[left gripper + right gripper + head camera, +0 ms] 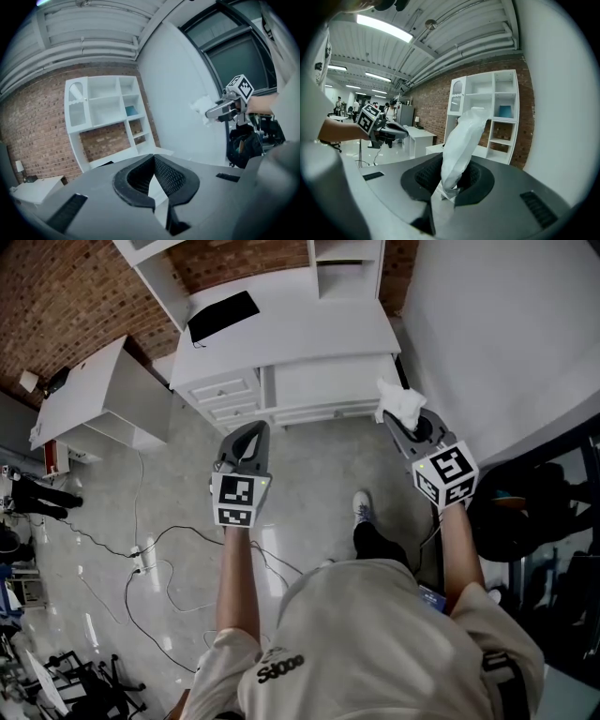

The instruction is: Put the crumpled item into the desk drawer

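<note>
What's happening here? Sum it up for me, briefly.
A person stands before a white desk with a hand-held gripper in each hand. The right hand-held gripper is clamped on the crumpled white item, held in the air short of the desk. The left hand-held gripper is shut and empty. The desk drawers look closed, so the item is not yet put away.

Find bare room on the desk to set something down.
The desk top is bare between the black pad and its right edge, in front of the shelves. The floor before the drawers leaves room for a hand. Cables crowd the floor at lower left.
</note>
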The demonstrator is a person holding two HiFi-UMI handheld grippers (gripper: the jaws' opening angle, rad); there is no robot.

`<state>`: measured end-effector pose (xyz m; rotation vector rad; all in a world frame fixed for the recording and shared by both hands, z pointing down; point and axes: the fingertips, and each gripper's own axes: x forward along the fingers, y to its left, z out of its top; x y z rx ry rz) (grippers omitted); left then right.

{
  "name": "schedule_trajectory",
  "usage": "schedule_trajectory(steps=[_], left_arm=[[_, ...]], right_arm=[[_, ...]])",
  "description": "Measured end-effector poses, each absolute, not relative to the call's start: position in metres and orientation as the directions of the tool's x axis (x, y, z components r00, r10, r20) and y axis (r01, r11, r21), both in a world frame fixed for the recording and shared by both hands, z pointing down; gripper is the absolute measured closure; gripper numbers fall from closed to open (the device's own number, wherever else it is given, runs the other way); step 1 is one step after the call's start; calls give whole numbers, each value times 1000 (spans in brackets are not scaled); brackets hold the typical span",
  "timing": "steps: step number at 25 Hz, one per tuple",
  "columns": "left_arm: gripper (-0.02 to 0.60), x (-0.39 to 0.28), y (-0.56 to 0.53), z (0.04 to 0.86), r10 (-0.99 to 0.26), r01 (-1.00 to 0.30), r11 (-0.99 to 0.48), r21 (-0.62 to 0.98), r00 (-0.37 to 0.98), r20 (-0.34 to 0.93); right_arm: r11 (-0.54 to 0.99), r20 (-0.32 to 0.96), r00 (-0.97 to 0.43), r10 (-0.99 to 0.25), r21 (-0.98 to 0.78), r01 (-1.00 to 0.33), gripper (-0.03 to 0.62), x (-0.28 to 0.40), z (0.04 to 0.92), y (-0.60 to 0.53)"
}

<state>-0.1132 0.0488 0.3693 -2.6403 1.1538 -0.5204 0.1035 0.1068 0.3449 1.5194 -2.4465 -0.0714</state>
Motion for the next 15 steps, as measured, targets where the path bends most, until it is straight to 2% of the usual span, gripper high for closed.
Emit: schedule_trajectory(steps=[15], left_arm=[[563, -19, -91, 373, -770, -703, -637, -315, 569, 289]], right_arm=[[521, 219, -484, -847, 162, -838, 540, 203, 350, -49]])
